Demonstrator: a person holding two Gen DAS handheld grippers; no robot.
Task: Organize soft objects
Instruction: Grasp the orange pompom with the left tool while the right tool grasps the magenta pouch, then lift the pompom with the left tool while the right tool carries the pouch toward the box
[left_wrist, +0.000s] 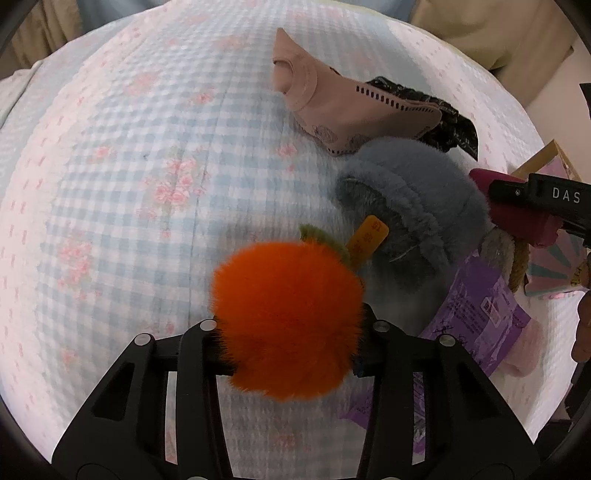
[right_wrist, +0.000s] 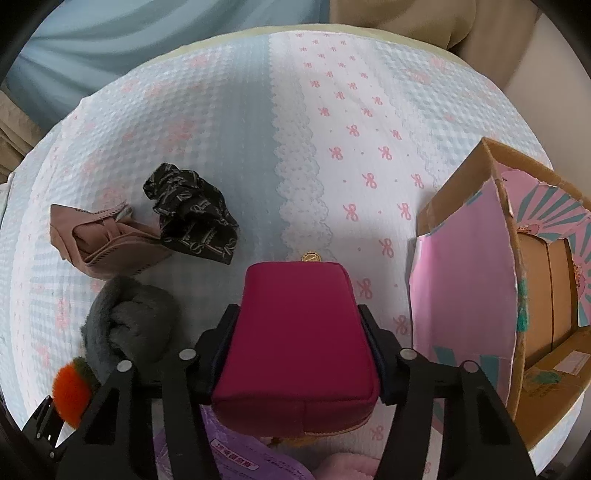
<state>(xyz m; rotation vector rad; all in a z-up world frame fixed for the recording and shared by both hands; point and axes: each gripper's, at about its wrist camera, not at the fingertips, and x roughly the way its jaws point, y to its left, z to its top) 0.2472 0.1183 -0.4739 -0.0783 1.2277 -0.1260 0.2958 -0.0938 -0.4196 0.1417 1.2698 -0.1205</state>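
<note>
A fluffy orange pompom (left_wrist: 284, 317) with a green leaf and a yellow tag sits between the fingers of my left gripper (left_wrist: 291, 350), and the pads press into its fur. In the right wrist view my right gripper (right_wrist: 297, 332) is shut on a magenta fabric pouch (right_wrist: 295, 314) with a gold zip pull. Both grippers point steeply down at the bed. A grey furry item (left_wrist: 406, 199) lies just beyond the pompom. A purple packet (left_wrist: 480, 306) lies under the pouch.
A blue-checked bedspread (left_wrist: 129, 184) with pink flowers covers the bed. A dusty-pink folded piece (right_wrist: 107, 240) and a black patterned cloth (right_wrist: 192, 214) lie at the far left. An open cardboard box (right_wrist: 461, 277) with a pink lining stands at the right. Something pale pink and fluffy (right_wrist: 351, 465) lies at the near edge.
</note>
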